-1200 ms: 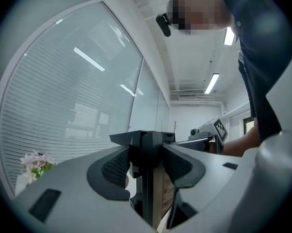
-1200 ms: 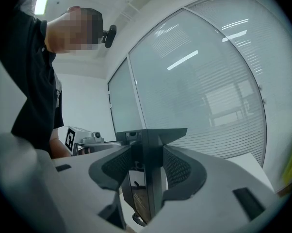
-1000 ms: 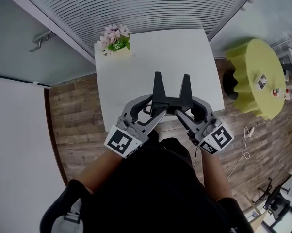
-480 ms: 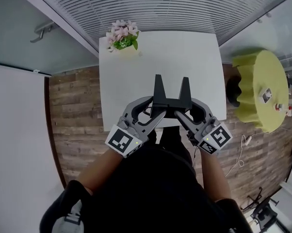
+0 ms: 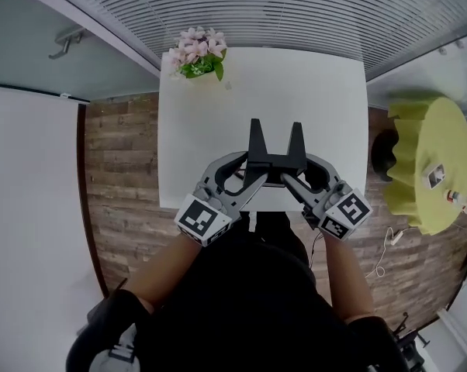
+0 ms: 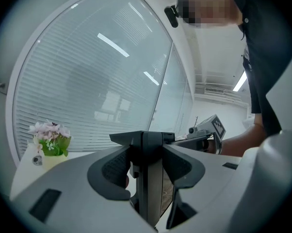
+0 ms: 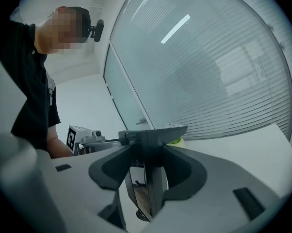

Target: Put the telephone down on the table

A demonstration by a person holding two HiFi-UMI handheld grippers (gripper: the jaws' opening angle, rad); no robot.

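The telephone (image 5: 275,152) is a black piece with two upright prongs, held over the near part of the white table (image 5: 218,122). My left gripper (image 5: 254,175) is shut on its left end and my right gripper (image 5: 295,176) on its right end. In the left gripper view the telephone (image 6: 147,178) stands edge-on as a dark plate, clamped between the grey jaws of the left gripper (image 6: 146,166). The right gripper view shows the same: the telephone (image 7: 147,176) is pinched in the right gripper (image 7: 148,171). Whether it touches the tabletop is hidden.
A pot of pink flowers (image 5: 196,53) stands at the table's far left corner. A yellow-green round stool (image 5: 431,161) with small items and a dark object (image 5: 384,155) are right of the table. Slatted blinds run behind it. Wood floor lies on both sides.
Both grippers have sunk and moved forward together with the telephone, toward the table. The grip on it looks the same throughout.
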